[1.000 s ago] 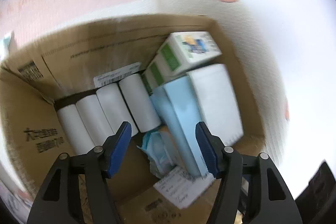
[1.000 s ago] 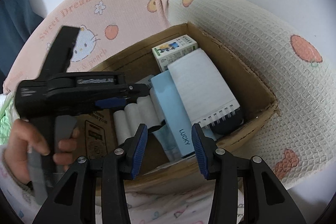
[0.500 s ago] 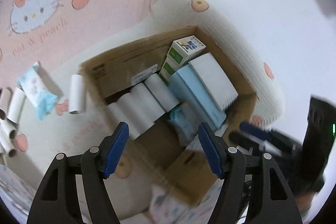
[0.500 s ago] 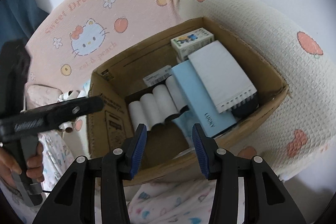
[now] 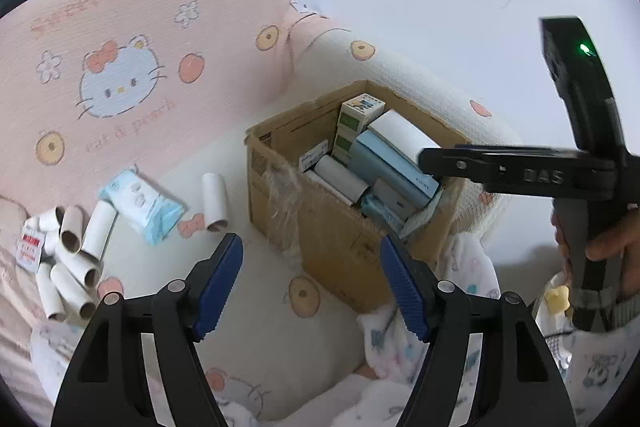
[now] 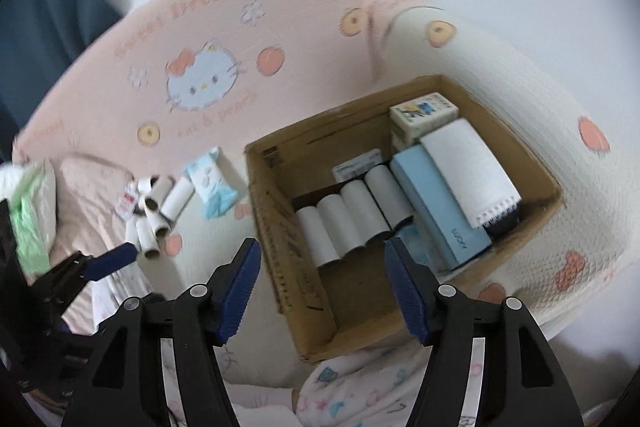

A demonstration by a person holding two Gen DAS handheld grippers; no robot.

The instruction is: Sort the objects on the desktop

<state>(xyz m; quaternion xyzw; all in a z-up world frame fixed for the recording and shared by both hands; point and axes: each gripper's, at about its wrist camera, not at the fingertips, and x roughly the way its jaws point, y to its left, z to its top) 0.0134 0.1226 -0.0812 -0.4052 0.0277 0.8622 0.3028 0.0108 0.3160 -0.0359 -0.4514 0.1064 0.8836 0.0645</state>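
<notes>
**Cardboard box part-filled, tubes left outside**

Cardboard box (image 6: 404,227) is seen at 3 o'clock on the pink blanket (image 6: 208,39), already packed with four white rolls (image 6: 352,215), a blue carton (image 6: 440,203) and a notebook (image 6: 468,167). Loose paper tubes (image 5: 72,267), one stray tube (image 5: 214,201) and a tissue pack (image 5: 140,205) are left at 9 o'clock. Both the left gripper (image 5: 312,283) and right gripper (image 6: 322,285) are held above, jaws apart, nothing gripped.

Right claw (image 6: 320,287) agape above cardboard box (image 6: 288,247); paper rolls (image 6: 352,215) side by side inside.
</notes>
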